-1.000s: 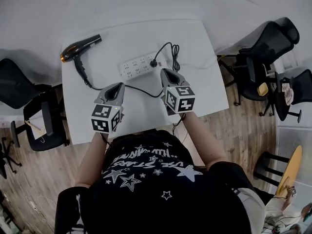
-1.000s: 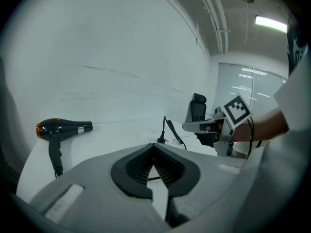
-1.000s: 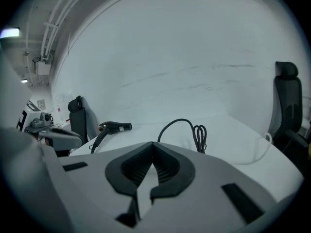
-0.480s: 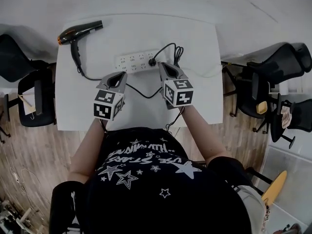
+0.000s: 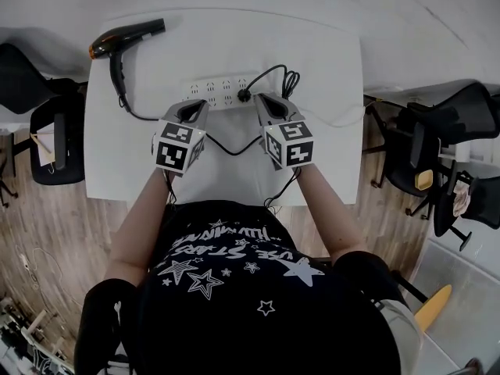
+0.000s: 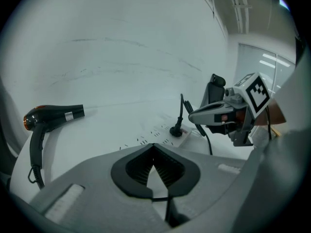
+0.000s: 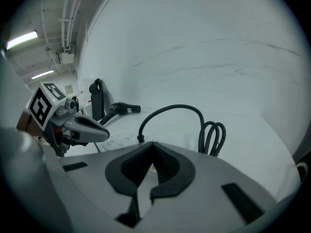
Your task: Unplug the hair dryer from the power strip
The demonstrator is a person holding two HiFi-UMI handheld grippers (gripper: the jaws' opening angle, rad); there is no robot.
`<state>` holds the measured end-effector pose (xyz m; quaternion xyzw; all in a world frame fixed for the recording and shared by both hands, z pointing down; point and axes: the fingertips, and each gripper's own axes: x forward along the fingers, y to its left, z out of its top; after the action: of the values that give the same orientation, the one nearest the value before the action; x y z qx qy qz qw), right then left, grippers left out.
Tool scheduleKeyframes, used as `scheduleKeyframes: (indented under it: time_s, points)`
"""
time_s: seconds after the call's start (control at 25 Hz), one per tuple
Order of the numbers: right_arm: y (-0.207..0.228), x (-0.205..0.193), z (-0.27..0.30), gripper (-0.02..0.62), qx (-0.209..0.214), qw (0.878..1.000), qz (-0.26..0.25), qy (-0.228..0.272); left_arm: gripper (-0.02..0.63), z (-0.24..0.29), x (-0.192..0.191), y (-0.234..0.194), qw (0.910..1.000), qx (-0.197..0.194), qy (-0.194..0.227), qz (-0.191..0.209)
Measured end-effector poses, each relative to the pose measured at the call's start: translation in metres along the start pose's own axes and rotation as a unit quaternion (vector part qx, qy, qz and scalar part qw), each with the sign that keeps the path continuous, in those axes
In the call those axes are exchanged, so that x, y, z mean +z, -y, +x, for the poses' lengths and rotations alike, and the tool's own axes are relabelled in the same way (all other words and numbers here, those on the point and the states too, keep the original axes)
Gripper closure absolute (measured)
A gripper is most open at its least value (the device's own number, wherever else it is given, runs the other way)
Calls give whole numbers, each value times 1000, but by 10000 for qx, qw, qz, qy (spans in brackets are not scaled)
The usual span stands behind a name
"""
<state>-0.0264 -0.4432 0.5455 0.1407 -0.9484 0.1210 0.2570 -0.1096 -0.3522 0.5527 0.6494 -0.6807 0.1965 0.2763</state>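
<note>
A black hair dryer (image 5: 125, 39) with an orange end is lying at the far left corner of a white counter (image 5: 328, 69). Its black cord (image 5: 133, 114) is trailing down the counter and running right, under both grippers. The left gripper (image 5: 193, 109) is hovering just in front of a white power strip (image 5: 219, 92). Its jaws are pressing together at the tips, with nothing between them. The power strip is lying across the middle of the counter. The dryer's black plug (image 5: 244, 96) is sitting in a socket near the strip's right end. From the plug, the cord is arching up to a bundled coil (image 5: 290, 80) just right of the strip. The right gripper (image 5: 264, 102) is pointing at the plug from just beside it, not touching. Its jaws are closed on nothing. A person in a dark star-print shirt (image 5: 234, 287) is holding both grippers. Black office chairs (image 5: 426, 151) are standing at either side.
</note>
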Motion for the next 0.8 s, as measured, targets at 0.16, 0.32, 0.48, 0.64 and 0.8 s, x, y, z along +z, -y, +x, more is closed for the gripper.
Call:
scheduleKeyframes:
  time_s: [0.16, 0.32, 0.48, 0.64, 0.8]
  points:
    - [1, 0, 3, 586, 169, 9997, -186, -51, 598, 13, -7, -4, 9996, 96, -248, -53]
    - [1, 1, 4, 586, 308, 9986, -433, -78, 598, 23, -9, -6, 9992, 152, -362, -102]
    - [-3, 0, 7, 586, 447, 9970, -620, -121, 598, 27, -15, -7, 9984, 177, -517, -113]
    - [-8, -1, 11, 584, 605, 9954, -733, -143, 598, 28, -18, -9, 9984, 170, -540, -97]
    - [-14, 0, 12, 523, 811, 9930, -850, -134, 598, 28, -18, -8, 9983, 139, -558, 17]
